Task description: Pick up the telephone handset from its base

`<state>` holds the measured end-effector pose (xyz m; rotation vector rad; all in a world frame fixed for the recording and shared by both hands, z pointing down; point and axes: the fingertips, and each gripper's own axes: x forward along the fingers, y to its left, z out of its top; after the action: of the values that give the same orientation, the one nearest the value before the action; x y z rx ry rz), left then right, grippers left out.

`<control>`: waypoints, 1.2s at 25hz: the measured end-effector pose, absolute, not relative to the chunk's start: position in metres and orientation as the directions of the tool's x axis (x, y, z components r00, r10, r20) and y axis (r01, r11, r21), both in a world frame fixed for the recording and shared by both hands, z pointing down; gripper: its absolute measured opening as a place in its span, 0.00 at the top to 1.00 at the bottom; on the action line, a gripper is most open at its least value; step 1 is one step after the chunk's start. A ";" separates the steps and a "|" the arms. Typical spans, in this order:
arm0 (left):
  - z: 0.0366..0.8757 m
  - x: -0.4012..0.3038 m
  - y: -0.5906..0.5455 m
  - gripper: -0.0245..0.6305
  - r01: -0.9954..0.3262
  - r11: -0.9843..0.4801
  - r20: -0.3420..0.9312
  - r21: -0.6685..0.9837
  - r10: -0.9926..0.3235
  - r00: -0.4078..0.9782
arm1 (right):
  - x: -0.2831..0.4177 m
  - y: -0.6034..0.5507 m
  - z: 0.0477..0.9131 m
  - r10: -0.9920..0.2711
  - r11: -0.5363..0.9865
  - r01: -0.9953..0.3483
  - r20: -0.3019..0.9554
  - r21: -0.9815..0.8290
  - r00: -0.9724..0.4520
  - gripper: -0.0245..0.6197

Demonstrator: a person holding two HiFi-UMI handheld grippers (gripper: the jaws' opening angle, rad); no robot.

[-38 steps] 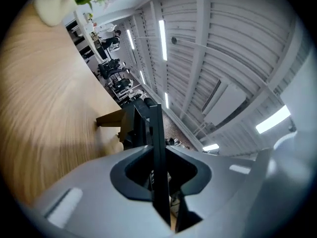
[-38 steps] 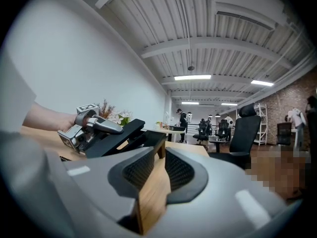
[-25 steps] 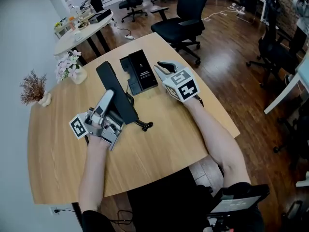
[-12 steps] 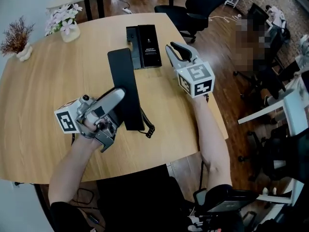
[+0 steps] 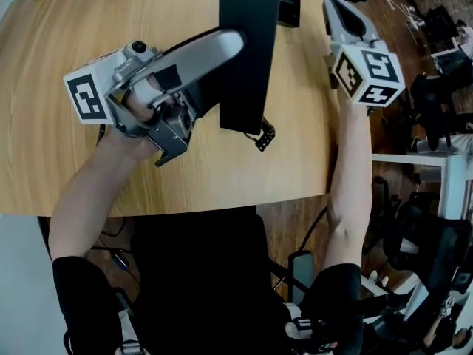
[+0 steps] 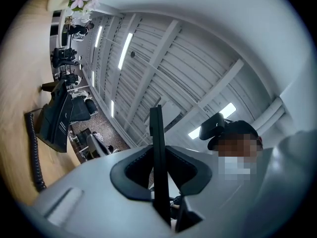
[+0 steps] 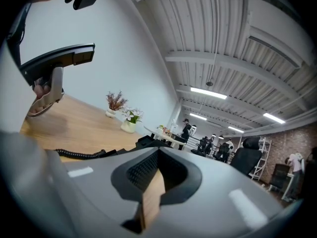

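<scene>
Left claw [image 5: 235, 43] clamped on telephone handset [image 5: 250, 87], holding it lifted off base [image 5: 290, 2]; right claw [image 5: 344, 9] fully closed, empty, kept aside.

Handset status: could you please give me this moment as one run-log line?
handset: off base, held up | left gripper: shut on handset | right gripper: shut, empty | base: on table
</scene>
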<state>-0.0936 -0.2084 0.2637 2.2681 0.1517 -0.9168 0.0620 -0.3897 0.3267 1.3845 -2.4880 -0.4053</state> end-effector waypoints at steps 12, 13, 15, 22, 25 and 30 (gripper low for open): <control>0.229 -0.105 -0.203 0.84 0.389 -0.771 -0.666 0.504 -0.059 0.744 | 0.057 -0.386 0.287 -0.883 0.451 -0.796 0.070 0.404 -0.465 0.96; 0.231 -0.107 -0.201 0.84 0.397 -0.769 -0.670 0.501 -0.053 0.740 | 0.059 -0.385 0.287 -0.887 0.442 -0.797 0.069 0.411 -0.457 0.96; 0.240 -0.109 -0.195 0.84 0.397 -0.774 -0.673 0.493 -0.050 0.738 | 0.062 -0.383 0.294 -0.891 0.433 -0.799 0.065 0.418 -0.449 0.96; 0.261 -0.091 -0.172 0.84 0.353 -0.812 -0.666 0.465 -0.058 0.744 | 0.053 -0.372 0.324 -0.858 0.492 -0.772 0.071 0.403 -0.509 0.96; 0.260 -0.093 -0.171 0.84 0.353 -0.814 -0.667 0.461 -0.056 0.743 | 0.051 -0.373 0.323 -0.856 0.492 -0.769 0.070 0.408 -0.512 0.96; 0.258 -0.091 -0.169 0.84 0.355 -0.816 -0.666 0.456 -0.049 0.744 | 0.051 -0.370 0.323 -0.853 0.498 -0.768 0.068 0.403 -0.518 0.96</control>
<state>-0.0912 -0.1690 0.2578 2.3659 0.2302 -0.9259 0.0506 -0.3704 0.3227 1.3756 -2.4854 -0.4753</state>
